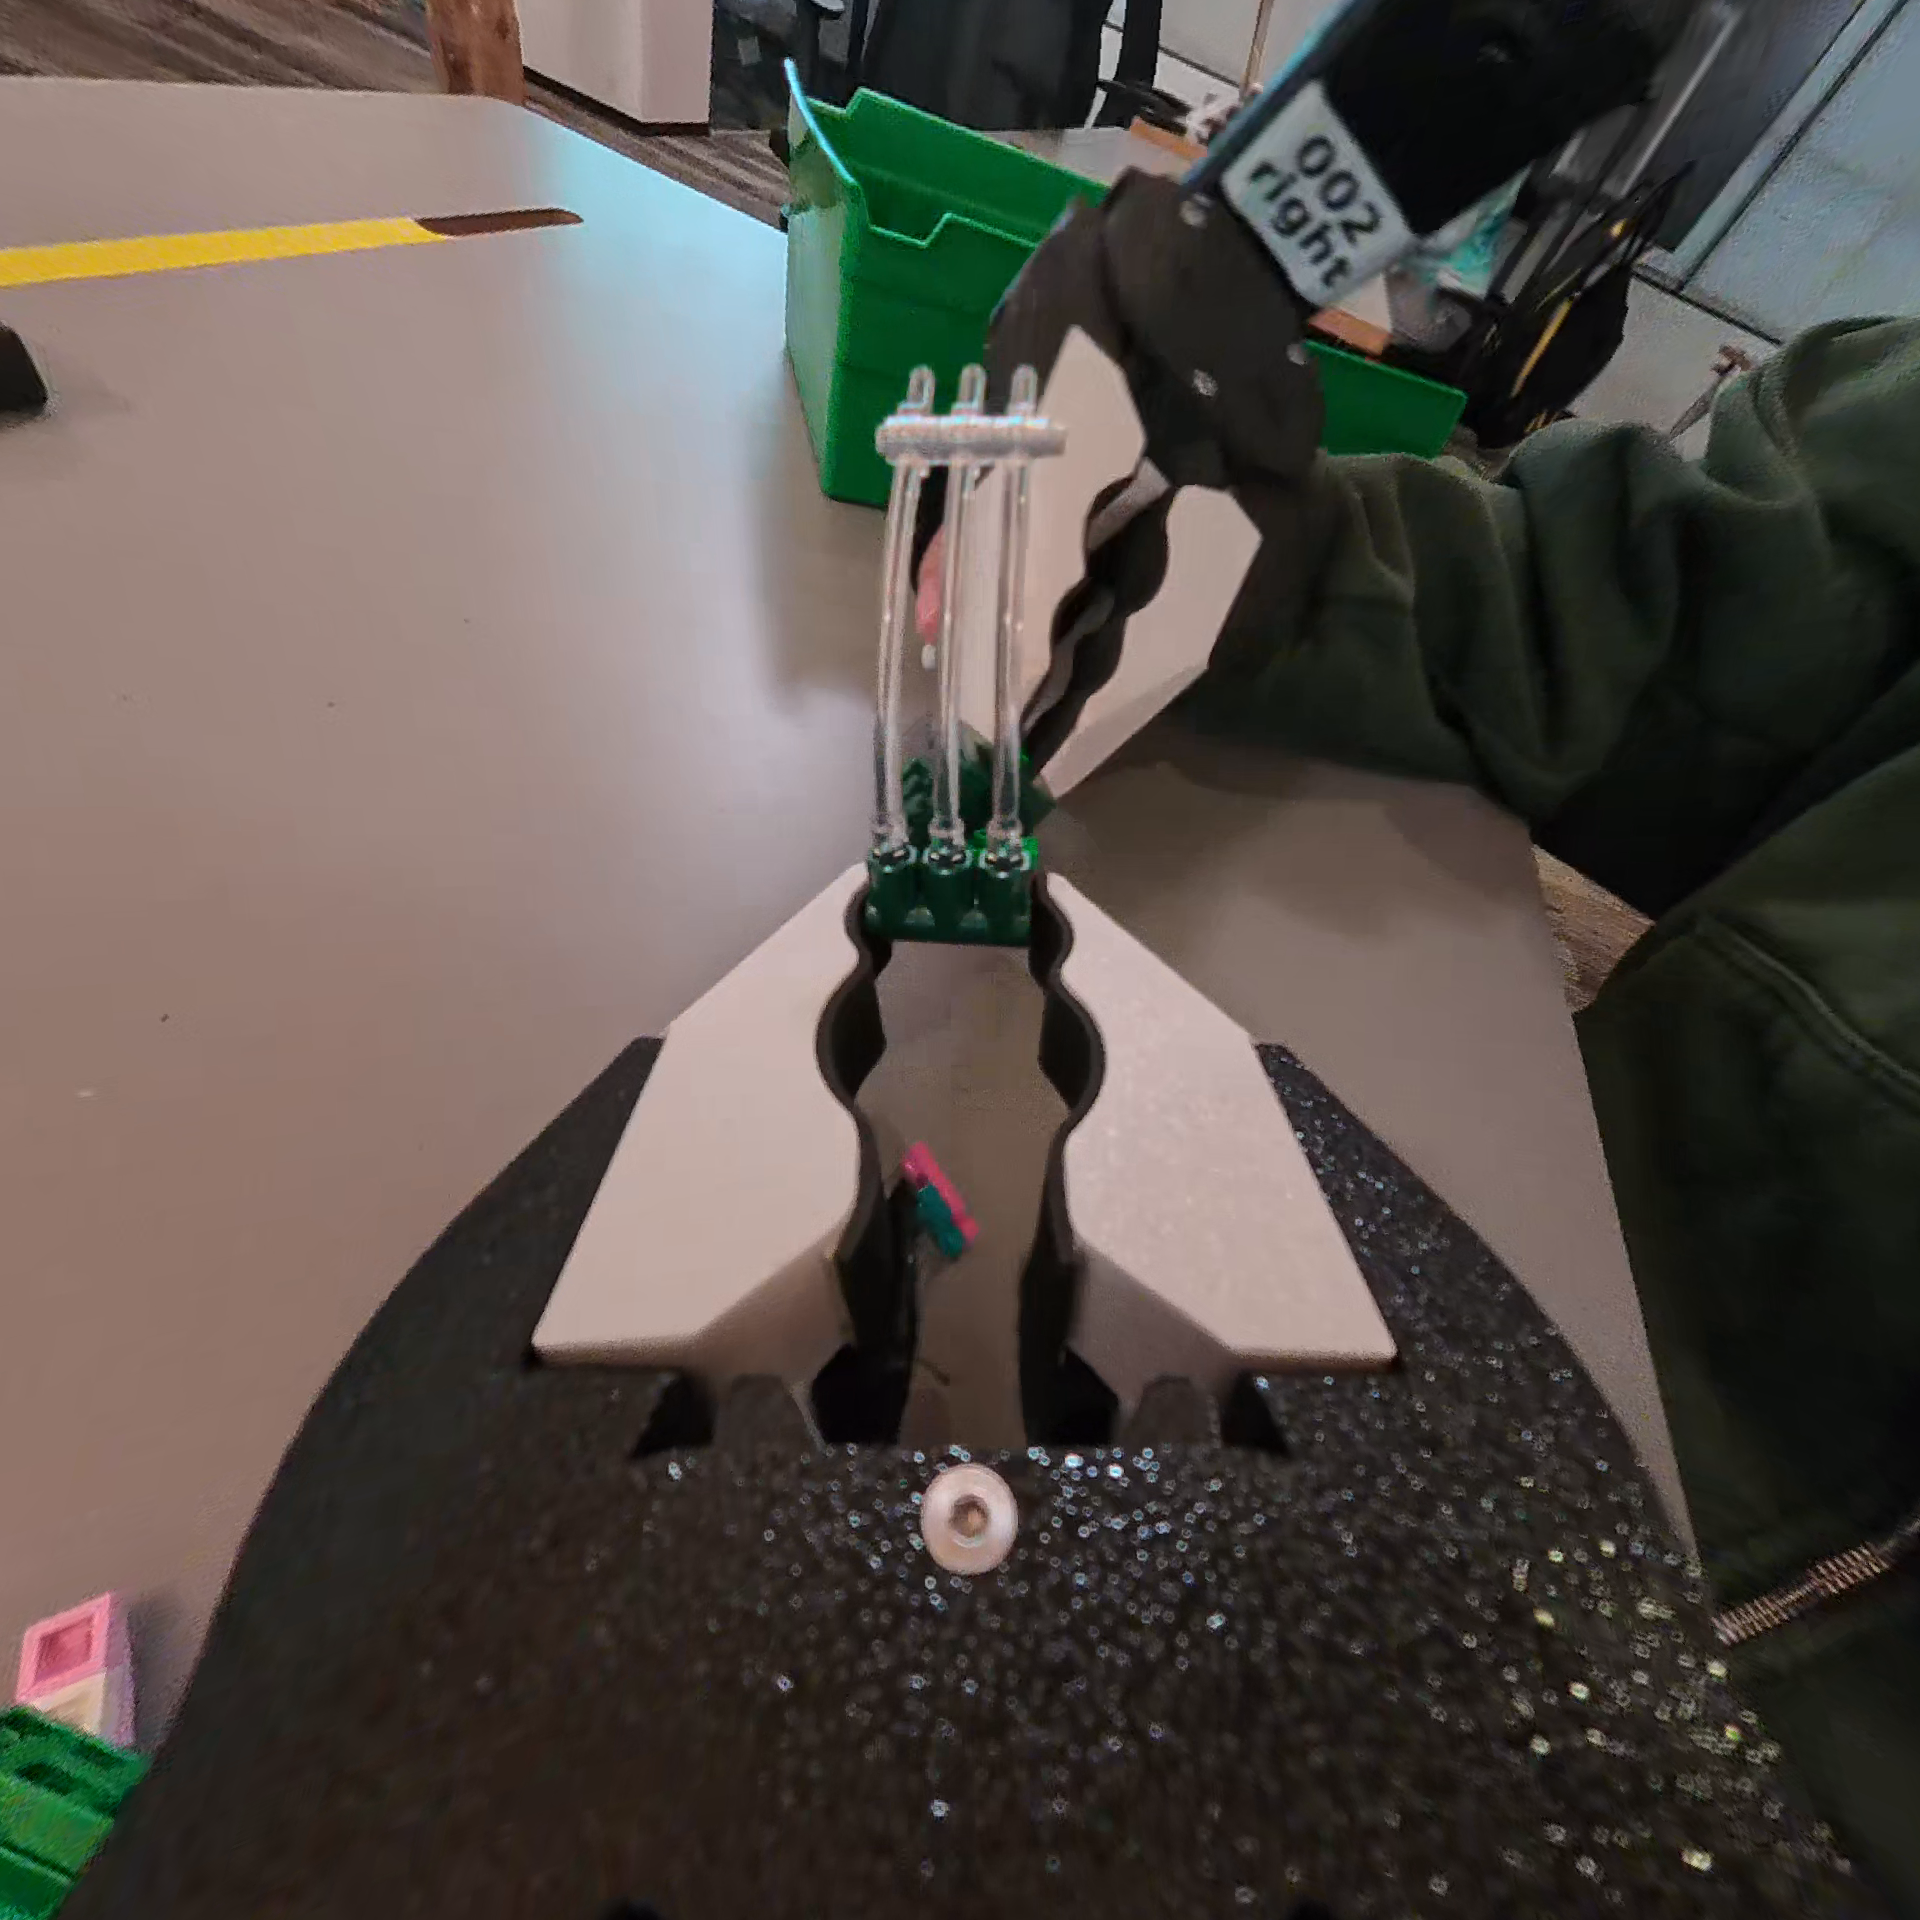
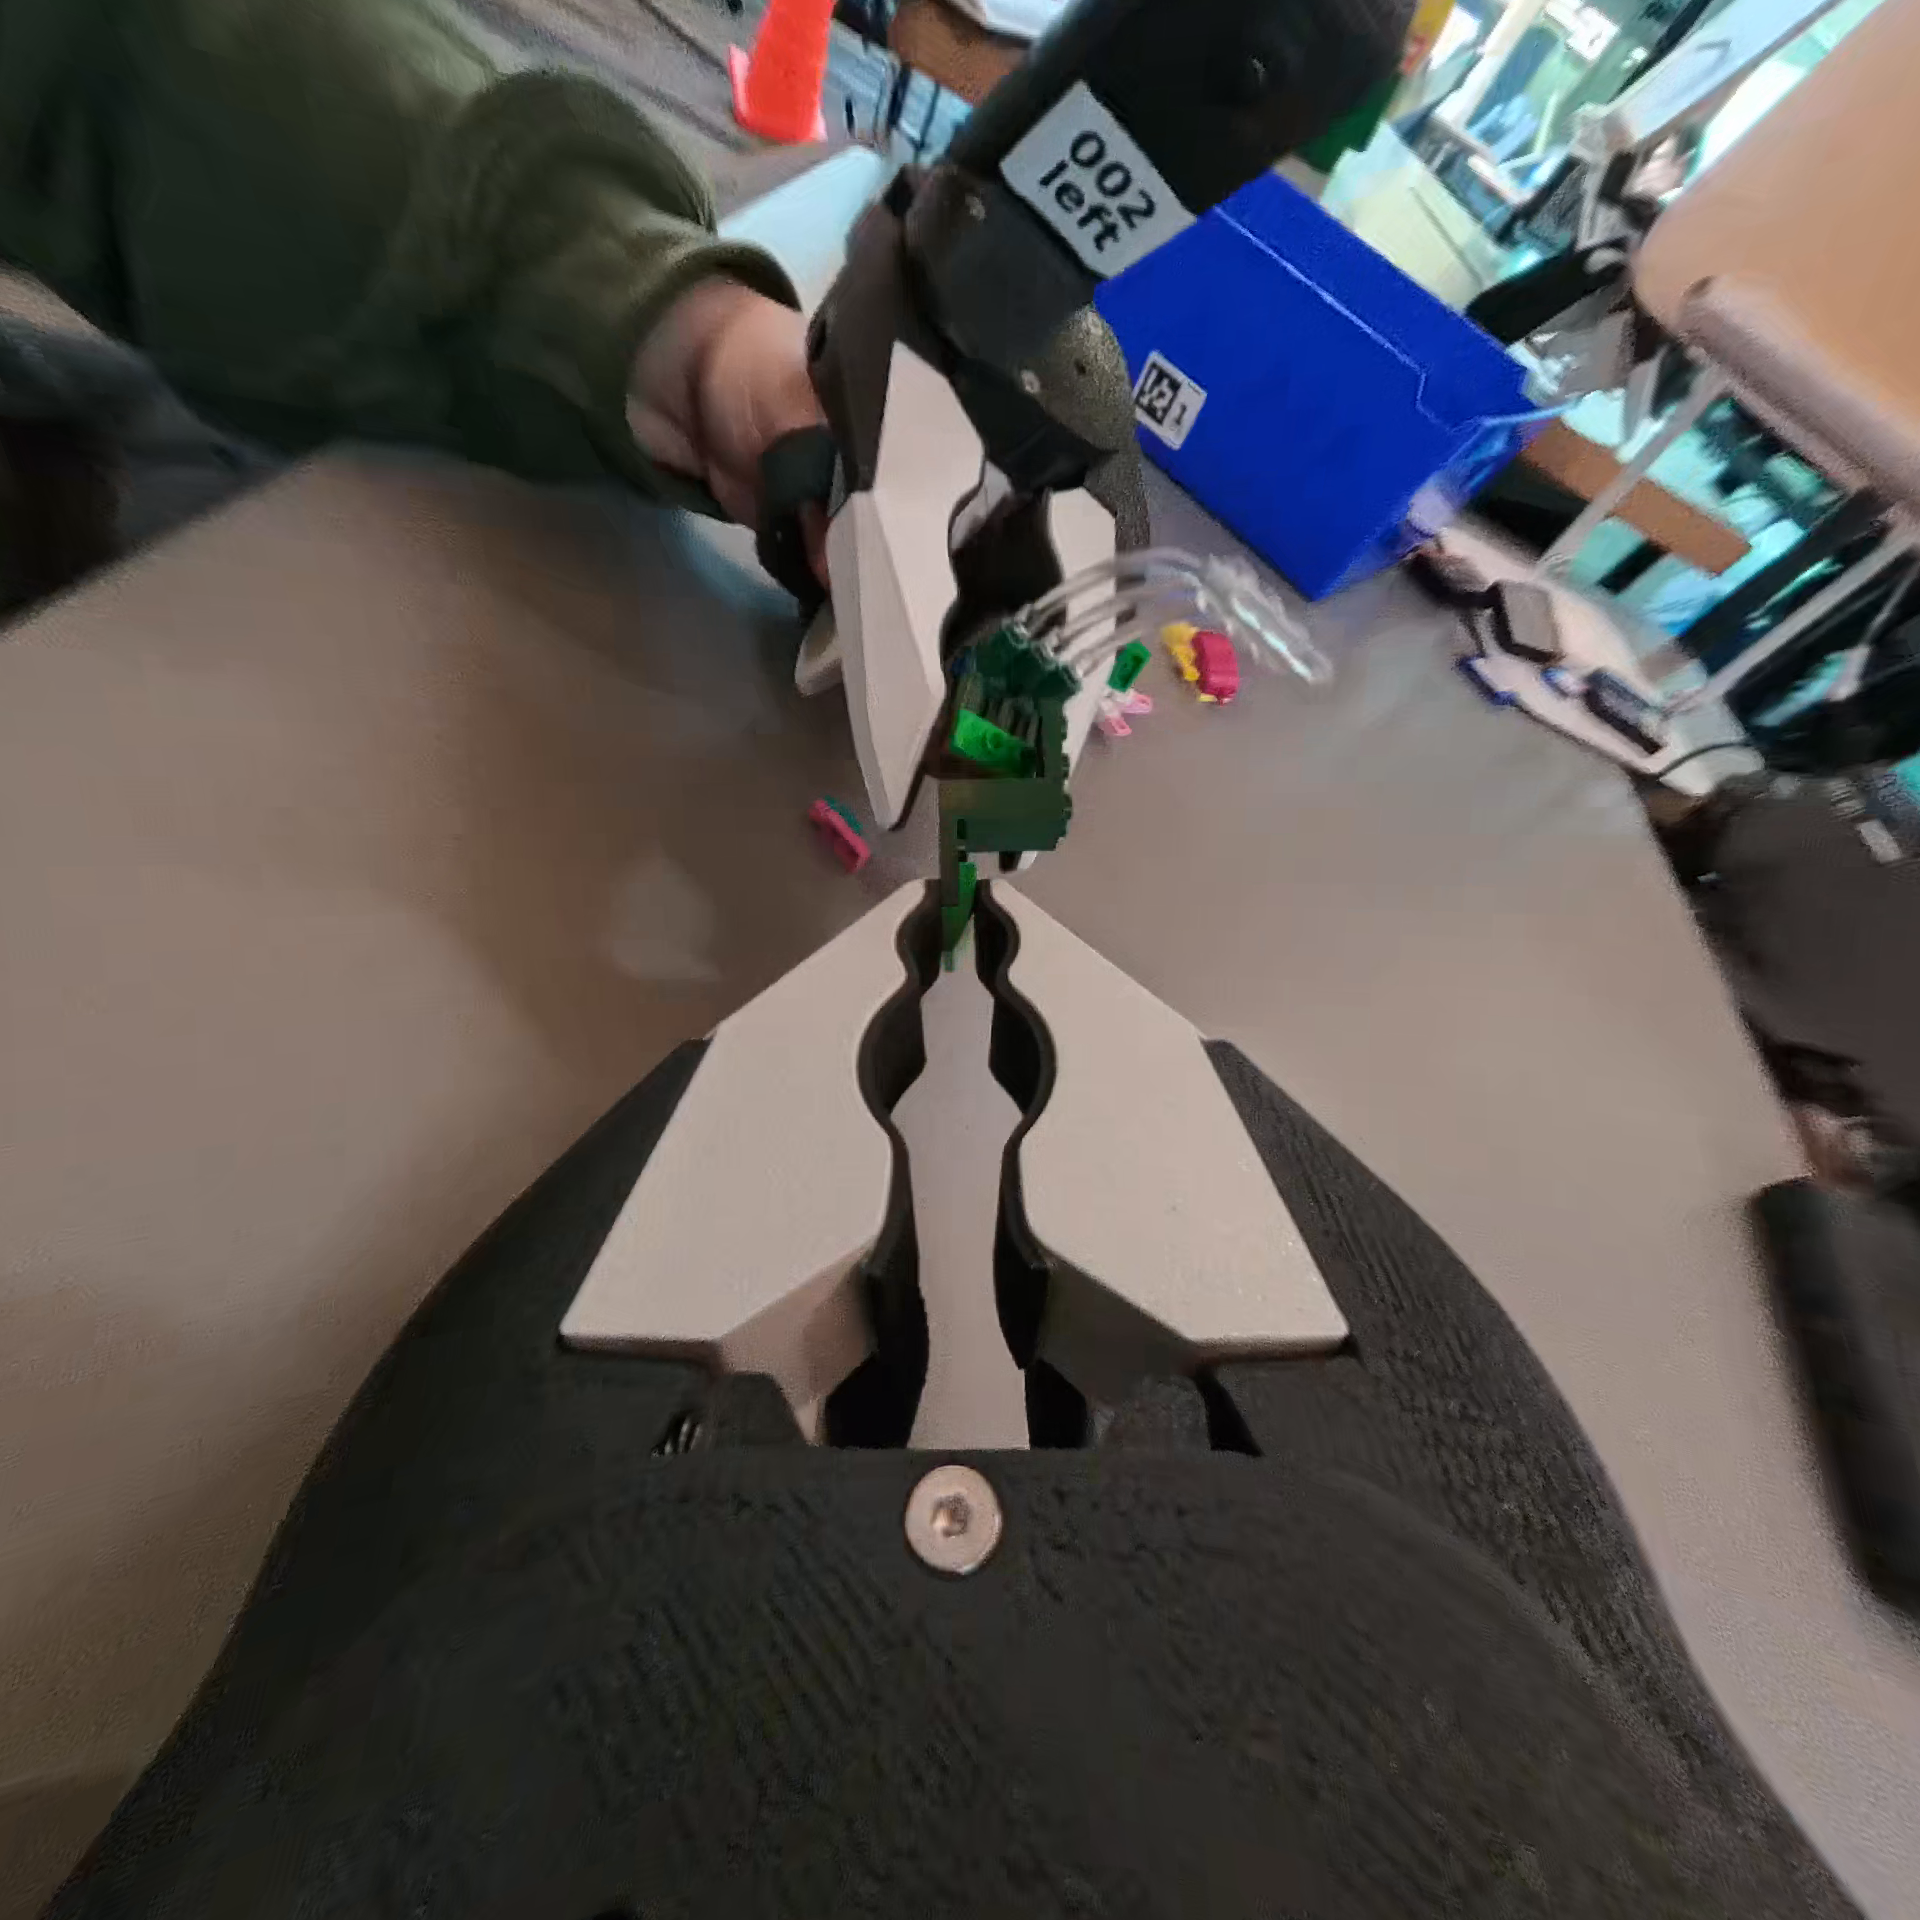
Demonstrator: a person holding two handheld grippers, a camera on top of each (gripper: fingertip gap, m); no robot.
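Studded green brick assembly [image 1: 951,894], clear curved rods [image 1: 961,634]

White printed labels on each hand-held gripper [image 1: 1320,197] [image 2: 1096,192], coded tag on blue box [image 2: 1171,400]

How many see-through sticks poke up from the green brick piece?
3. The clear rods stand side by side on the green brick assembly held by the left gripper: left, middle, right.

Grey table [image 1: 364,623], wood-look floor [image 1: 208,42]
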